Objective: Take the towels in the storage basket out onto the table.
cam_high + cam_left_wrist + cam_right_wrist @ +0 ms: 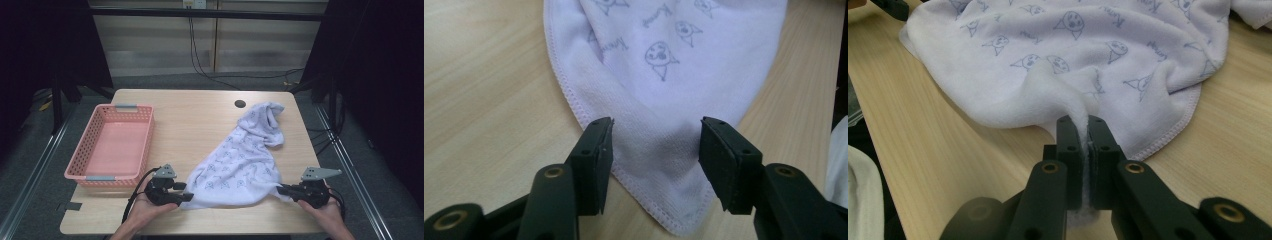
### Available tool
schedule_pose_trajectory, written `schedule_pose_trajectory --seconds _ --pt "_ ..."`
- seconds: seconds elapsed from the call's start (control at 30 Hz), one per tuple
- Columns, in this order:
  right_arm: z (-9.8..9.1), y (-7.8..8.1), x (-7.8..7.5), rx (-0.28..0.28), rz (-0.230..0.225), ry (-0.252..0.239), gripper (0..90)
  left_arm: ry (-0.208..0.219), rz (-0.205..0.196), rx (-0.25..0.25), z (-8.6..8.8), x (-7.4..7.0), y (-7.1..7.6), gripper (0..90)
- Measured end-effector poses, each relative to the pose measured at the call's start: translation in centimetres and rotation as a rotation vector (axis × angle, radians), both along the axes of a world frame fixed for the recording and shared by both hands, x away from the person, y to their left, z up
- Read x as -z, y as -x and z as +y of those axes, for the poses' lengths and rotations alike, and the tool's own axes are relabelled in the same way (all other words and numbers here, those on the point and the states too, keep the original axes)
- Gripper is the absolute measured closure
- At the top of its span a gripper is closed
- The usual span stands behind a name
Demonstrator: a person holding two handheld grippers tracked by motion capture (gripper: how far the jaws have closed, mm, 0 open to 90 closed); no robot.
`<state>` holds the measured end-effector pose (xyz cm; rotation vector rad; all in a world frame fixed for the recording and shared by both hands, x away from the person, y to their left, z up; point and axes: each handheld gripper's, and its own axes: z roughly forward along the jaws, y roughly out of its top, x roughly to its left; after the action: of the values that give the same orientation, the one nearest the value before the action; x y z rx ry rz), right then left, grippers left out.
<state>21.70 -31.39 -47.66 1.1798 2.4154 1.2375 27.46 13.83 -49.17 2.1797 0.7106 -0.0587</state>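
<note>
towel pinched on one side, straddled on the other

my right gripper (pixel 283 190), at the lower right of the high view, is clenched on a fold of the white printed towel (pixel 240 157). in the right gripper view the jaws stand pressed together at the bottom centre, with a ridge of cloth rising out from between them and a tuft showing below.

my left gripper (pixel 187 196), at the lower centre-left of the high view, is released. in the left gripper view its jaws stand wide apart at the bottom of the frame, and a stitched corner of the towel lies flat on the wood in the gap between them; neither jaw is pressing the cloth.

the towel spreads across the wooden table (pixel 200 120) from the bottom centre of the high view up toward the upper right, where it bunches near a dark round hole (pixel 240 103) in the tabletop. its print is small grey cartoon faces.

a pink plastic basket (pixel 147 140) sits at the left of the high view, just beside my left hand (pixel 145 202) and apart from the towel.
</note>
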Motion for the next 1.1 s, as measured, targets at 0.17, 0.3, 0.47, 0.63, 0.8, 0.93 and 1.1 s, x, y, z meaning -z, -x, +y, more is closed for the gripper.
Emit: schedule_pose_trajectory --seconds 0.17,0.3,0.47,0.63,0.8,0.93,1.1 --pt "0.3 -0.4 0.3 -0.012 0.02 0.003 86.3 -0.086 -0.056 0.021 -1.7 0.4 0.5 66.9" --pt "0.4 -0.6 0.3 -0.009 0.022 -0.003 86.3 -0.098 -0.063 0.06 -2.1 0.4 0.9 85.3" --pt "0.3 -1.2 -0.4 -0.004 0.012 -0.037 86.3 0.076 0.007 0.028 -0.7 -0.9 -0.2 87.0" --pt "0.0 -2.9 -2.4 0.013 -0.032 -0.1 86.4 0.195 -0.047 -0.022 0.9 -4.5 -1.7 87.1" --pt "-0.2 -5.6 -6.8 0.03 -0.14 -0.178 86.5 0.247 -0.12 -0.078 1.4 -8.4 -3.9 87.1" --pt "-0.1 -7.6 -10.9 0.044 -0.227 -0.186 86.5 0.297 -0.16 -0.12 2.1 -11.6 -5.9 87.2" --pt "-0.4 -10.9 -15.4 0.096 -0.288 -0.199 86.7 0.318 -0.208 -0.177 2.6 -14.7 -8.2 87.3"
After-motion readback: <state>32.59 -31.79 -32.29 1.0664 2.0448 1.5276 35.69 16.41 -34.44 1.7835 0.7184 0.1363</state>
